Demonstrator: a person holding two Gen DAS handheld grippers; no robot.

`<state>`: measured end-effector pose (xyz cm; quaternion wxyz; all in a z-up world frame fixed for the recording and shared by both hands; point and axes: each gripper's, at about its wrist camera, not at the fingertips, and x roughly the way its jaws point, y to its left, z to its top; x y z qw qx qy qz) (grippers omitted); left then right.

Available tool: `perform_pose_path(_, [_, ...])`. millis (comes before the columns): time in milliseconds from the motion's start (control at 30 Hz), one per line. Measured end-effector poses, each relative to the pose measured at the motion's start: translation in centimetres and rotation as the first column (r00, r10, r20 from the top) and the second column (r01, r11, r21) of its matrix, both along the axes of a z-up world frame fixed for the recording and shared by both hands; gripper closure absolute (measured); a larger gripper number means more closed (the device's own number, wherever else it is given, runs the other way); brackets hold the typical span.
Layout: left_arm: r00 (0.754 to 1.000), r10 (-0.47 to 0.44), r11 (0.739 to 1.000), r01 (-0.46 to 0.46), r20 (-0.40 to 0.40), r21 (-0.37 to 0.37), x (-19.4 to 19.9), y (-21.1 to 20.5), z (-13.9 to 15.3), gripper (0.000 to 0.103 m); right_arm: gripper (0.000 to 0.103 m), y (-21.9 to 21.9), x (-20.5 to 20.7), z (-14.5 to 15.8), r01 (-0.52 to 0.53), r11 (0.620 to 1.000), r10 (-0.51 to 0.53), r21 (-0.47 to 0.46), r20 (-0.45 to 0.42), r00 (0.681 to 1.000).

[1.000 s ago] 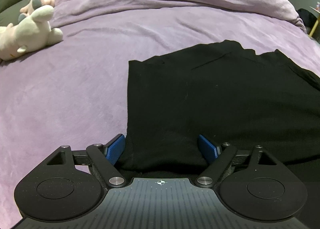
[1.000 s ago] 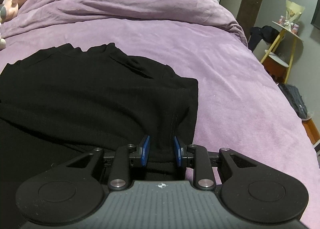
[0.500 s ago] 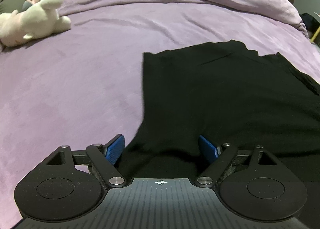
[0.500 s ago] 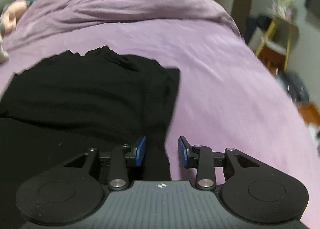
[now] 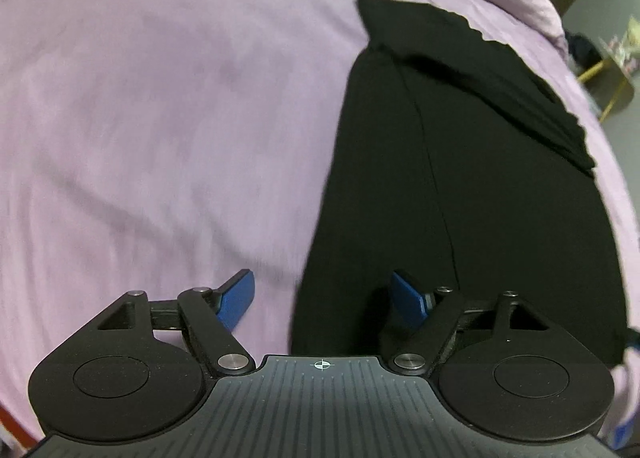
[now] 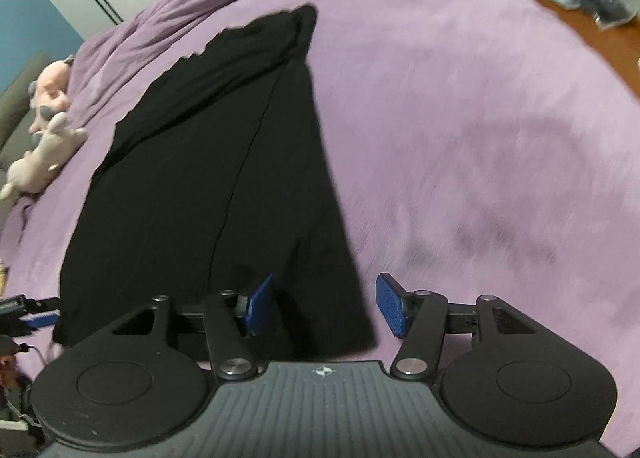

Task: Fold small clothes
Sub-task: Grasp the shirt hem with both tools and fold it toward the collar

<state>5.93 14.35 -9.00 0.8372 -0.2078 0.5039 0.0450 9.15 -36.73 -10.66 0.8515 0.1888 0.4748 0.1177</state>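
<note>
Purple bedding (image 5: 160, 118) carries the black garment (image 5: 460, 198), folded lengthwise into a long strip ahead of both tongs. Left tongs (image 5: 324, 300) and right tongs (image 6: 324, 304) gape, holding nothing. Crosswise folds probably remain. Plush toys (image 6: 44, 150) lie beyond.

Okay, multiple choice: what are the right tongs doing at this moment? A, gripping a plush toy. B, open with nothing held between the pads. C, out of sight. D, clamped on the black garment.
B: the right tongs stand open over the near edge of the black garment, pads well apart and pinching nothing.
</note>
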Motion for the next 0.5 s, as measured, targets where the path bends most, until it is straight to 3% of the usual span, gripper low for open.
perform_pose_path(100, [1.0, 0.024, 0.996, -0.023, 0.009, -0.09, -2.0, 0.1, -0.7, 0.023, 0.05, 0.5, 0.0, -0.5, -0.002, 1.0, 0.002, -0.017, 0.015, 1.0])
perform_pose_path(200, [0.999, 0.008, 0.992, -0.004, 0.032, -0.128, -2.5, -0.2, -0.7, 0.025, 0.07, 0.5, 0.2, -0.3, -0.007, 1.0, 0.007, -0.015, 0.023, 1.0])
perform_pose_path(267, [1.0, 0.006, 0.988, -0.003, 0.024, -0.151, -2.3, -0.3, -0.6, 0.029, 0.09, 0.1, 0.1, -0.4, -0.004, 1.0, 0.004, 0.004, 0.011, 1.0])
perform_pose_path(300, [1.0, -0.005, 0.985, 0.009, 0.024, -0.172, -2.2, -0.3, -0.7, 0.03, 0.09, 0.0, 0.3, -0.7, 0.0, 1.0, 0.0, 0.019, -0.002, 1.0])
perform_pose_path(500, [1.0, -0.023, 0.989, 0.023, 0.001, -0.148, -1.8, 0.2, -1.5, 0.071, 0.096, -0.7, 0.1, -0.9, 0.015, 0.994, -0.013, 0.109, -0.019, 1.0])
